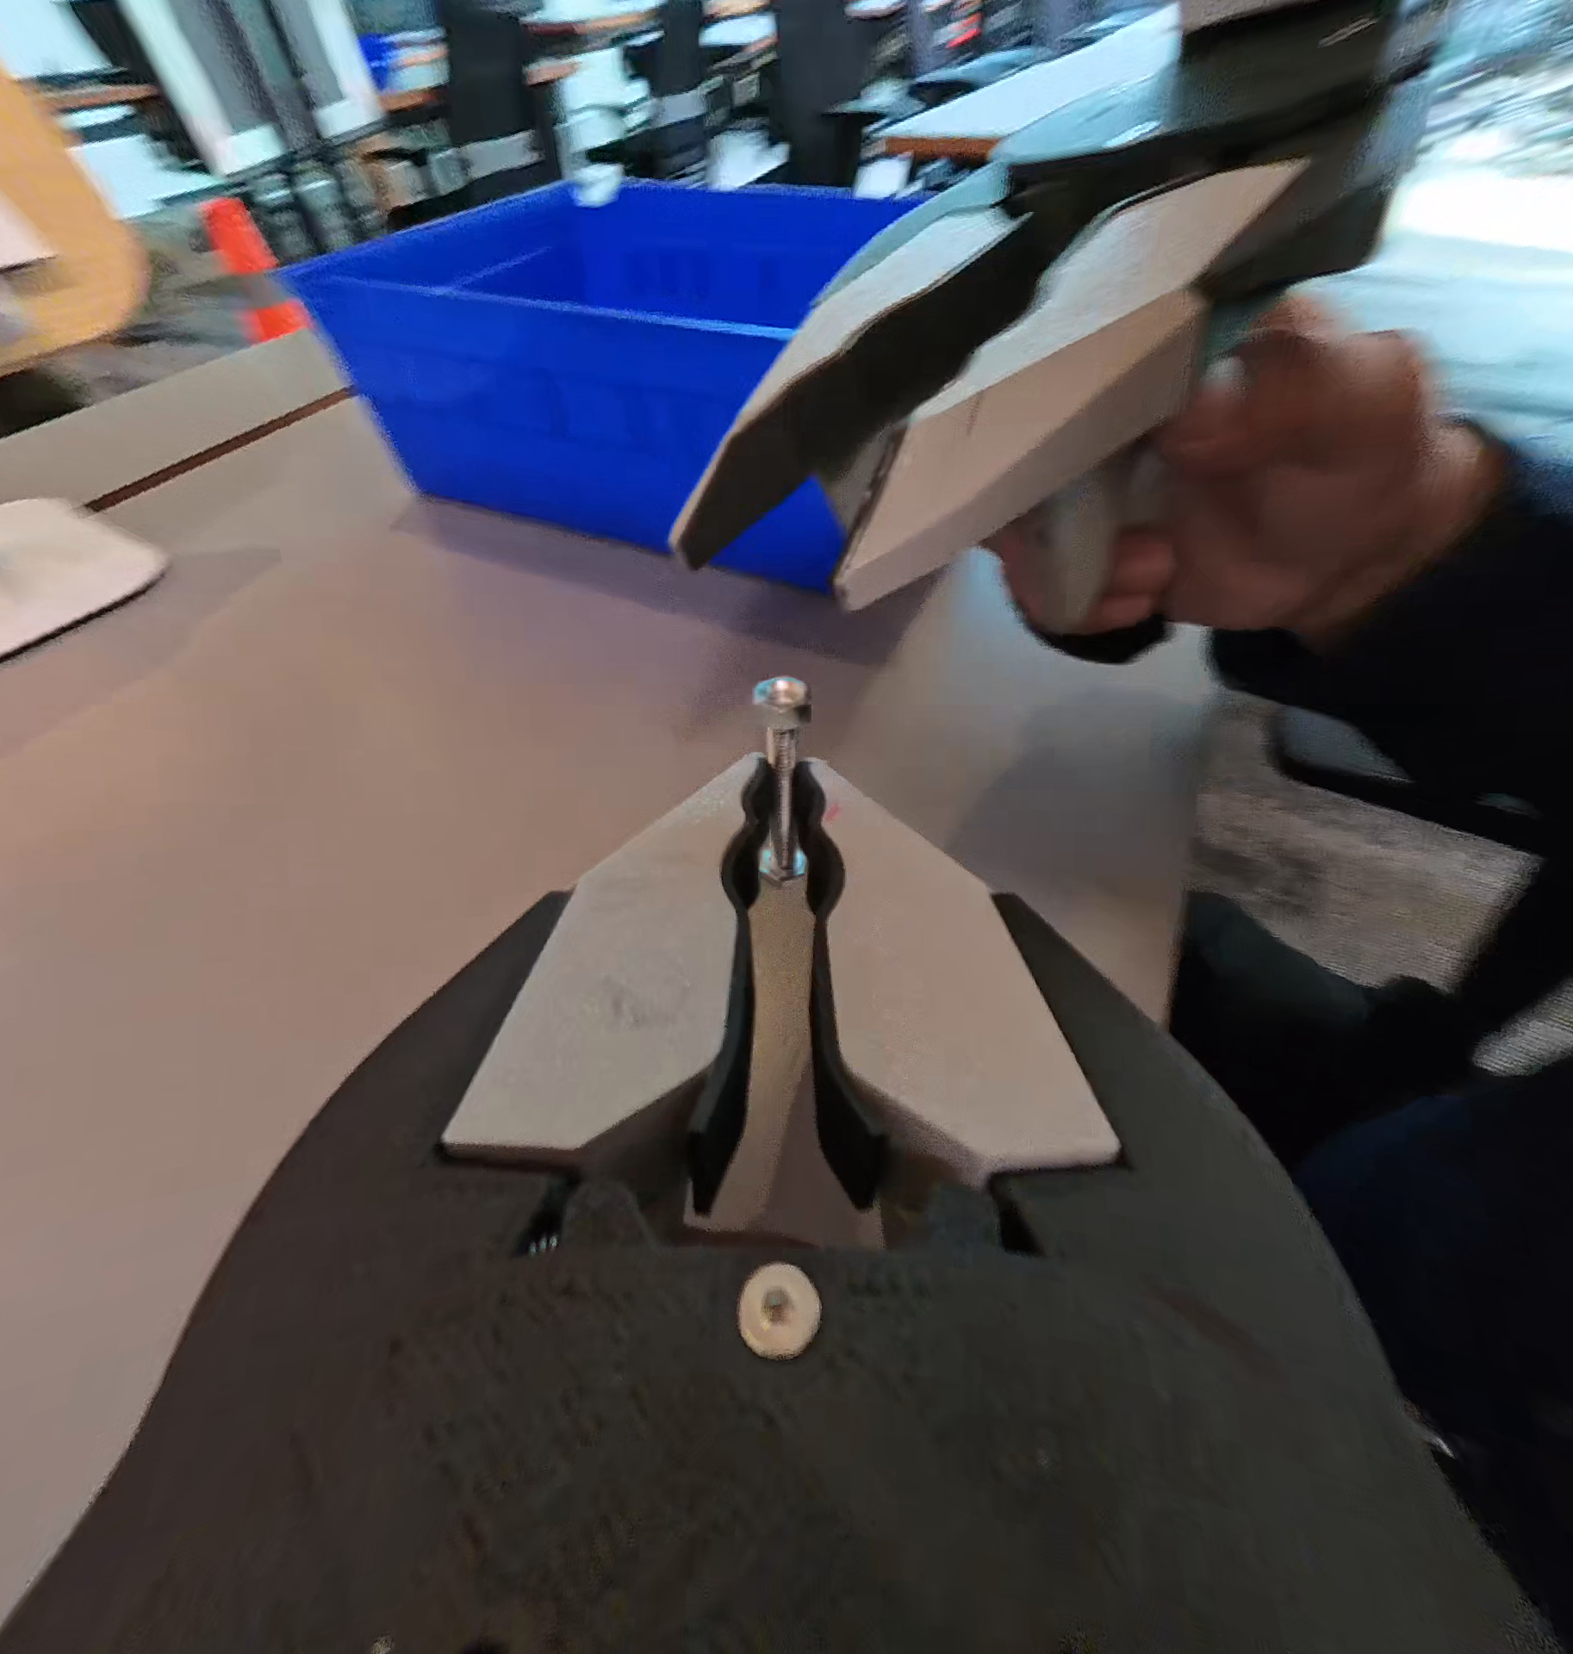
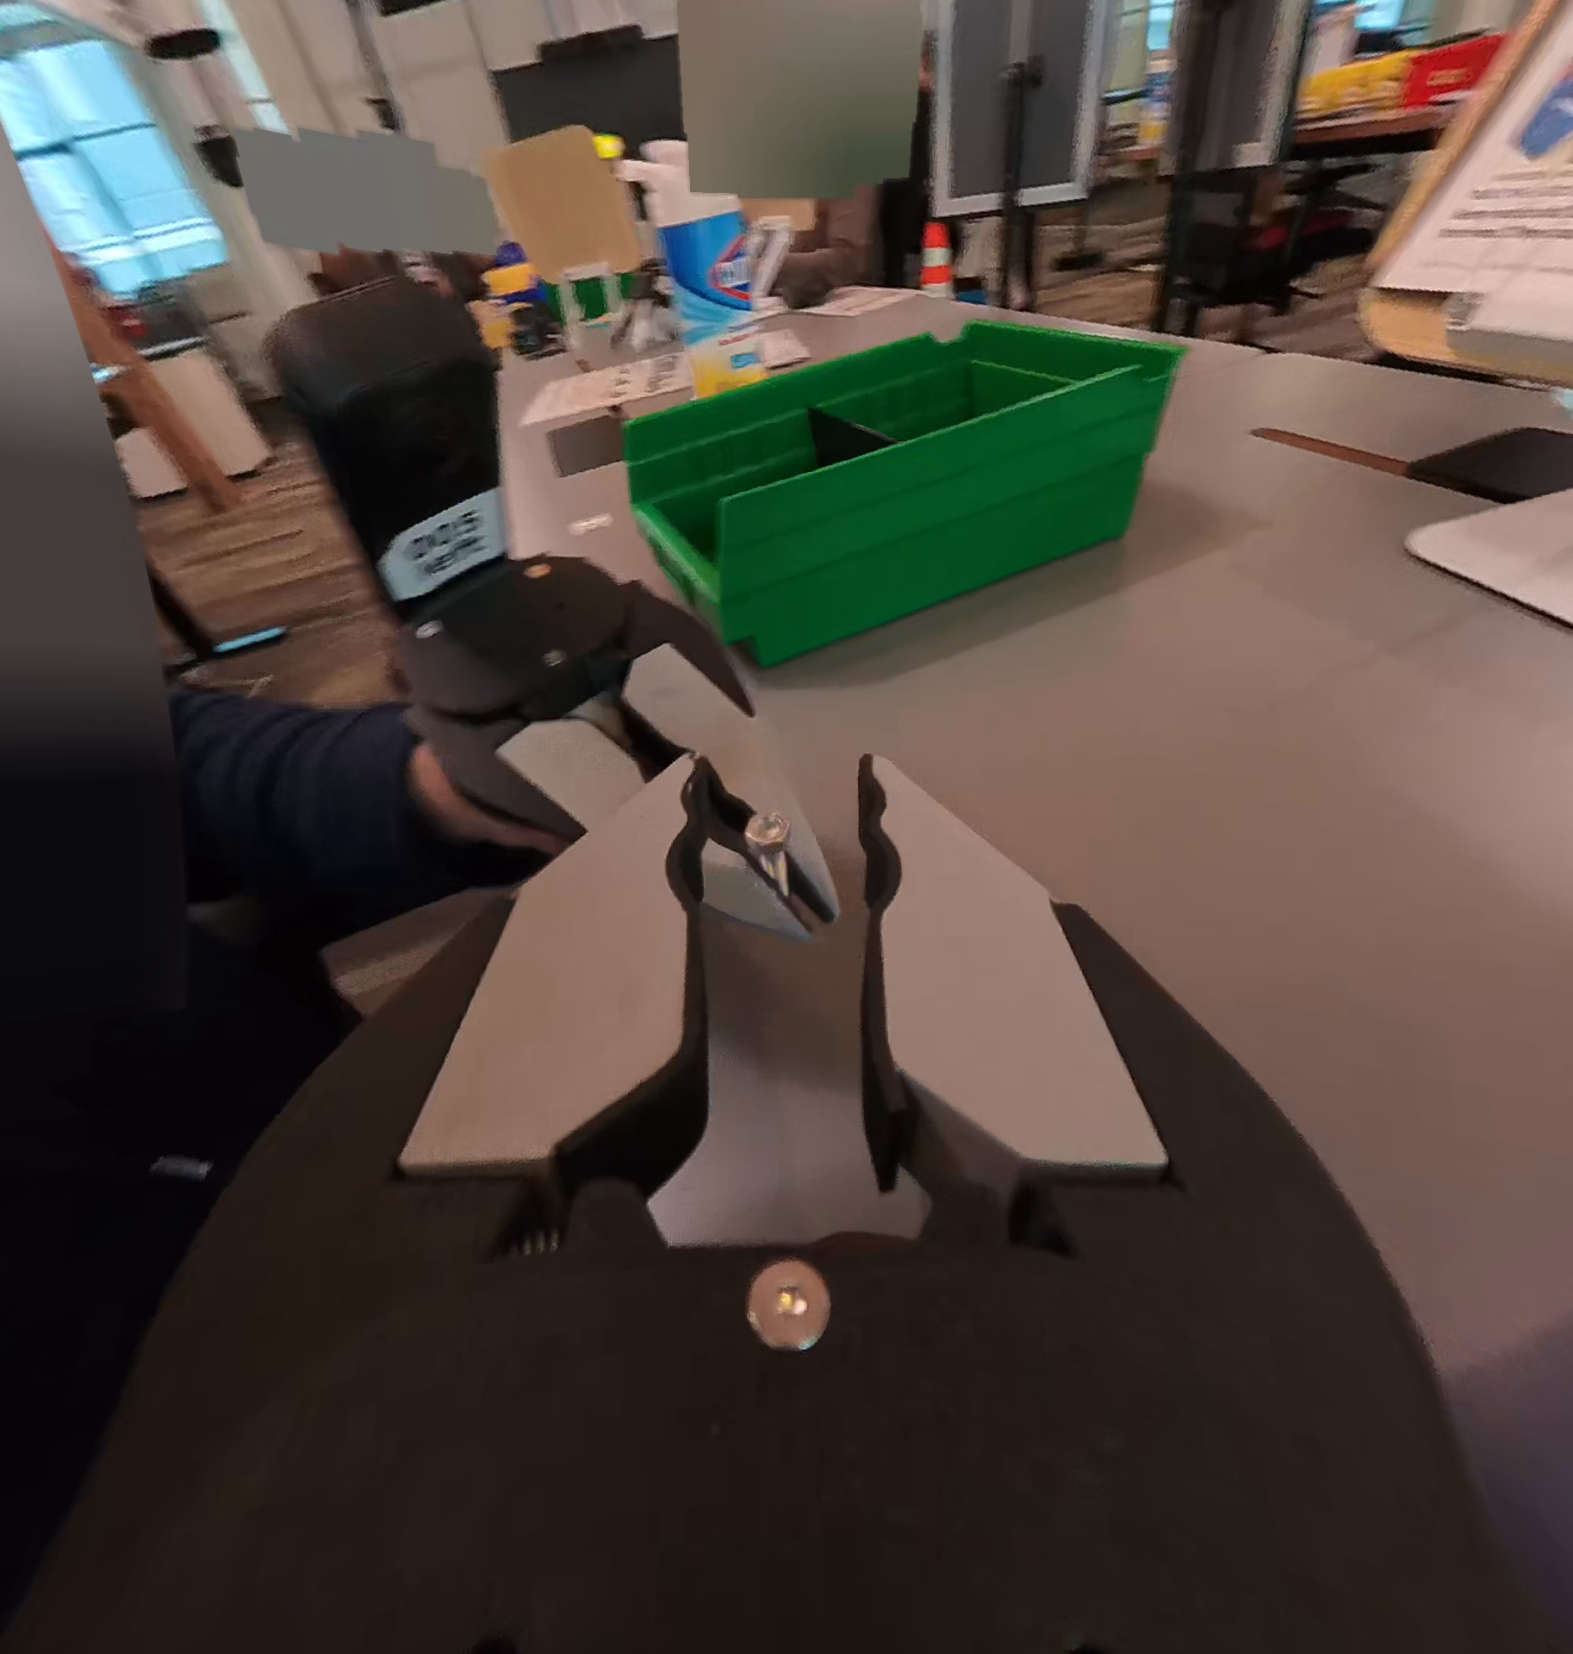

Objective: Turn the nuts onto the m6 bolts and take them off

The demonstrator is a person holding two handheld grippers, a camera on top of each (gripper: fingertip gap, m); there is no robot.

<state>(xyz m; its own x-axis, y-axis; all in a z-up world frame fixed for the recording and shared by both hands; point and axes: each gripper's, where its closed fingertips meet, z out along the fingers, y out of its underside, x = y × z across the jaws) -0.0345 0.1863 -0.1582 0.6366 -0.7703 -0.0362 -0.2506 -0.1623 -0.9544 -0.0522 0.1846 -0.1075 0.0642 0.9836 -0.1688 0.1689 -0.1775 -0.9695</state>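
My left gripper (image 1: 783, 765) is shut on a silver M6 bolt (image 1: 781, 716). The bolt's hex head sticks out past the fingertips. A hex nut (image 1: 783, 864) sits on the shaft in the wider recess between the fingers. My right gripper (image 1: 765, 568) hangs above and to the right of the bolt, with its jaws apart. In the right wrist view my right gripper (image 2: 778, 779) is open and empty. The bolt (image 2: 769, 841) lies just beyond its fingertips, between them, held by the left gripper (image 2: 819, 904).
A blue bin (image 1: 586, 358) stands on the grey table (image 1: 317, 761) behind the bolt. A green divided bin (image 2: 899, 501) stands farther back in the right wrist view. A white stand base (image 2: 1526, 555) is at the right. A hand (image 1: 1284, 483) holds the right gripper.
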